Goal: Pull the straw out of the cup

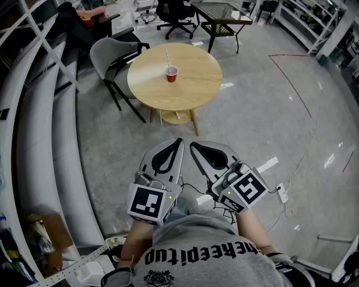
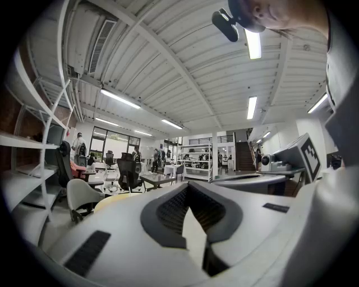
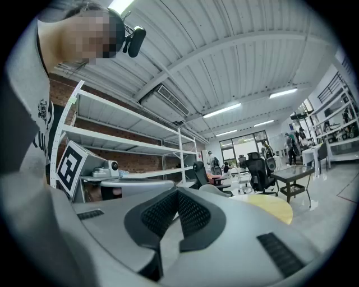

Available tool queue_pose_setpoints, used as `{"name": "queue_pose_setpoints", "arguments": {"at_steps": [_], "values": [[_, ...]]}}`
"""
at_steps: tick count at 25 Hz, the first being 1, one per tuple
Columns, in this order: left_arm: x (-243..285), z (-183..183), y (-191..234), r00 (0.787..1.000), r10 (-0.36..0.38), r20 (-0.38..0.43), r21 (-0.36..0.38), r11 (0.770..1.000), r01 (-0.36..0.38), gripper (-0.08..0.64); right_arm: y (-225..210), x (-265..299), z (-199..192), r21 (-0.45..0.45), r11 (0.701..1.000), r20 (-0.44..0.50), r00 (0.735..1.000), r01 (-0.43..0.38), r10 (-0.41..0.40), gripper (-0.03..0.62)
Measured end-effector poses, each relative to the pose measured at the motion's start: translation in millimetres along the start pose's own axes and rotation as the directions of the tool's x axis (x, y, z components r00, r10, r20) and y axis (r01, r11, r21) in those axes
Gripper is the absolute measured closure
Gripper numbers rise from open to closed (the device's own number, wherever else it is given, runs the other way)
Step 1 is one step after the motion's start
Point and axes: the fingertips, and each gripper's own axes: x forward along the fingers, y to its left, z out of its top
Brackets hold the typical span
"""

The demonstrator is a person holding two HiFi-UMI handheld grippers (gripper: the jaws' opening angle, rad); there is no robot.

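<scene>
A small red cup (image 1: 171,74) stands upright near the middle of a round wooden table (image 1: 196,84), with a thin straw (image 1: 167,58) rising out of it and leaning slightly left. Both grippers are held close to the person's body, well short of the table and pointing toward it. My left gripper (image 1: 180,140) is shut with nothing in it, and so is my right gripper (image 1: 192,145). In the left gripper view the dark pads (image 2: 168,210) meet at the tip and the table (image 2: 115,200) shows only as a yellow edge. The right gripper view shows the closed pads (image 3: 193,216) and the table (image 3: 272,206).
A grey chair (image 1: 110,56) is tucked against the table's left side. A black mesh table (image 1: 221,14) and an office chair (image 1: 174,15) stand behind. White shelving (image 1: 33,112) runs along the left. A plug and cable (image 1: 282,194) lie on the grey floor at the right.
</scene>
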Motion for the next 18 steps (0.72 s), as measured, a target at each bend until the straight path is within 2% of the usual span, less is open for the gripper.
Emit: {"name": "queue_pose_setpoints", "arguments": {"at_steps": [4,8,12,15,18], "values": [[3.3,0.1,3.7,1.0,-0.007,0.008,0.009,1.0,0.007,0.52,-3.9,5.6,1.2,-0.007,1.0,0.006,1.0,0.007,-0.007,0.583],[5.4,-3.5,12.7,1.0,-0.015,-0.019,0.009,1.0,0.015,0.52,-5.8,17.0,1.5,-0.011,1.0,0.006,1.0,0.008,-0.008,0.583],[9.5,-1.4,29.0,1.0,-0.025,-0.001,0.018,1.0,0.025,0.52,-8.8,34.8,0.8,-0.012,1.0,0.001,1.0,0.014,-0.014,0.583],[10.7,-4.8,42.3,0.999,-0.028,-0.045,-0.009,1.0,0.028,0.52,-11.5,51.4,0.4,-0.007,1.0,-0.001,1.0,0.026,-0.026,0.583],[13.4,-4.0,58.4,0.998,-0.035,-0.044,-0.009,0.999,0.035,0.52,-12.2,68.5,1.5,-0.003,0.999,0.002,0.999,0.032,-0.032,0.583]]}}
